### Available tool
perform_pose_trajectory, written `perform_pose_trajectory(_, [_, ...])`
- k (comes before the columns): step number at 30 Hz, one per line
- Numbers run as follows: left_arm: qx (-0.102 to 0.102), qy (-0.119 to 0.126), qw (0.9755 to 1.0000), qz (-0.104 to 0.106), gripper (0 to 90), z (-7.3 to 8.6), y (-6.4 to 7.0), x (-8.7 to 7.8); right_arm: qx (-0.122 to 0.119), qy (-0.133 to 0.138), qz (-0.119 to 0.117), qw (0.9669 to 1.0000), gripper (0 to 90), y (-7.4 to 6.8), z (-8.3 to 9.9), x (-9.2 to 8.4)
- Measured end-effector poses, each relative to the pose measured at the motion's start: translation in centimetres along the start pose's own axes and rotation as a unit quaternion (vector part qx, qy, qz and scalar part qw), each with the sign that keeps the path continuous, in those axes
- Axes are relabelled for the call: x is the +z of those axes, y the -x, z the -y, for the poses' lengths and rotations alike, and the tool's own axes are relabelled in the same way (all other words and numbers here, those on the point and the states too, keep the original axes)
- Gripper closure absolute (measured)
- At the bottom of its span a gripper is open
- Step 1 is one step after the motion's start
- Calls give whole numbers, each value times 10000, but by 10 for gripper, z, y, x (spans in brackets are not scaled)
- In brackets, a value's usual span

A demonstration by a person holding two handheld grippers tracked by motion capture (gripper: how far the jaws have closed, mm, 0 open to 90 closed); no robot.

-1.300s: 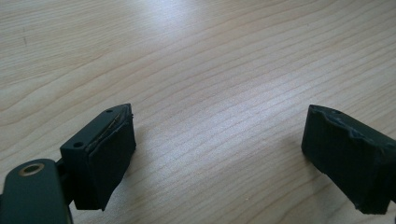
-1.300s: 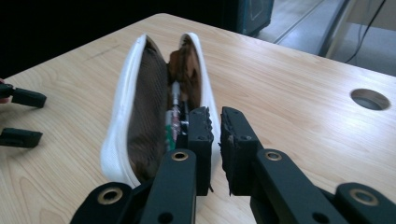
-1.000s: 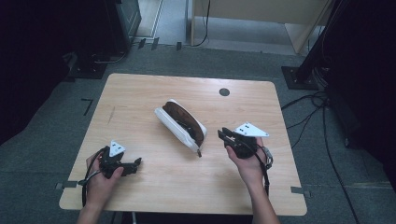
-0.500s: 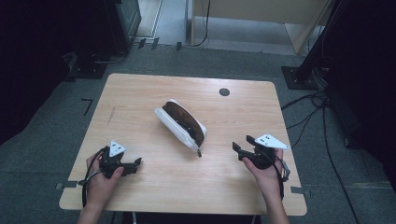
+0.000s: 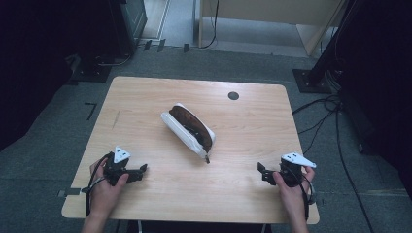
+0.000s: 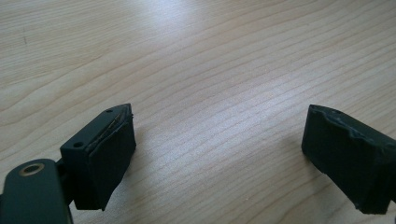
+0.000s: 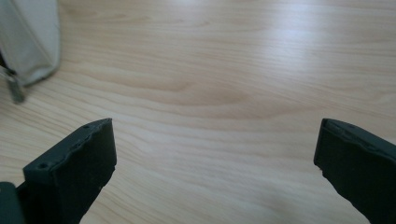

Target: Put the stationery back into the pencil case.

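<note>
A white zip pouch with a brown inside (image 5: pixel 188 129) lies open at the middle of the wooden table (image 5: pixel 145 97), its zip pull at the near end. In the right gripper view its white corner (image 7: pixel 29 42) and the pull sit at the upper left. My right gripper (image 5: pixel 263 173) rests near the table's front right, well apart from the pouch; its jaws have just been opening and nothing is between them (image 7: pixel 215 154). My left gripper (image 5: pixel 140 171) lies at the front left, open and empty over bare wood (image 6: pixel 217 144).
A small dark round hole (image 5: pixel 233 95) sits near the table's far edge. Cables (image 5: pixel 320 116) trail over the grey floor to the right, and dark equipment stands beyond the far left corner. Bare wood lies around the pouch.
My right hand has drawn back from the pouch's near end toward the front right of the table and sunk lower. The left hand has stayed put.
</note>
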State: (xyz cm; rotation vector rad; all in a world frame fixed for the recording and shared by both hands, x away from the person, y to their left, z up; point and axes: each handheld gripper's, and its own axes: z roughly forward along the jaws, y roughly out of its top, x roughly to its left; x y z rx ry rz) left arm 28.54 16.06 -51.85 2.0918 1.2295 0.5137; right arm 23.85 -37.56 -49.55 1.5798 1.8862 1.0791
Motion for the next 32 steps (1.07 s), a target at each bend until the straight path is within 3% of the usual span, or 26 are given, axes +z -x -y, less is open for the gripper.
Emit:
perform_pose_trajectory(11, [1, 0, 10000, 1, 100, 0, 0, 0, -102, -477, 519, 9975, 0, 29, 32, -8])
perform_pose_trajectory(13, [2, 0, 10000, -1, 100, 0, 0, 0, -78, -629, 492, 9968, 0, 32, 36, -7])
perform_pose_trajectory(19, [9, 0, 10000, -2, 100, 0, 0, 0, -244, -688, 589, 9956, 0, 28, 36, -3])
perform_pose_trajectory(32, [-52, -4, 10000, -76, 98, 0, 1, 0, -252, -681, 572, 9957, 0, 27, 37, -3])
